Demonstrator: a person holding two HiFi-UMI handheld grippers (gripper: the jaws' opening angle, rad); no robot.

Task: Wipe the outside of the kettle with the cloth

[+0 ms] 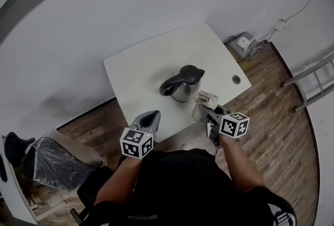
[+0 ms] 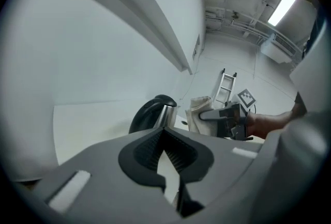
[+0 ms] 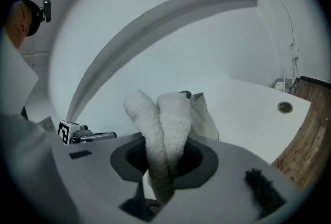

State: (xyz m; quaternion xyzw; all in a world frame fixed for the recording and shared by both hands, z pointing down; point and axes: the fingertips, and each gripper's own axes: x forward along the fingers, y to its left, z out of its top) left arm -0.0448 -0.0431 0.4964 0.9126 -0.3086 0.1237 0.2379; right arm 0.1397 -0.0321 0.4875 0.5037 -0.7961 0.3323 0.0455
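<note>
A steel kettle (image 1: pixel 183 84) with a black lid and handle stands upright near the front of the white table (image 1: pixel 141 66). My right gripper (image 1: pixel 207 108) is shut on a pale fluffy cloth (image 1: pixel 205 99), which hangs just to the right of the kettle, touching or almost touching it. In the right gripper view the cloth (image 3: pixel 161 117) sticks up from the right gripper (image 3: pixel 163 141) and hides most of the kettle (image 3: pixel 207 117). My left gripper (image 1: pixel 152 115) is shut and empty at the table's front edge, left of the kettle. The left gripper (image 2: pixel 164 132) views the kettle (image 2: pixel 154 112), cloth (image 2: pixel 198 110) and right gripper (image 2: pixel 206 115).
A round cable hole (image 1: pixel 236 79) sits in the table's right corner. A ladder (image 1: pixel 313 84) leans at the right over the wooden floor (image 1: pixel 271 110). A white box with cables (image 1: pixel 243 42) lies behind the table. A plastic-wrapped dark object (image 1: pixel 52 162) stands at the left.
</note>
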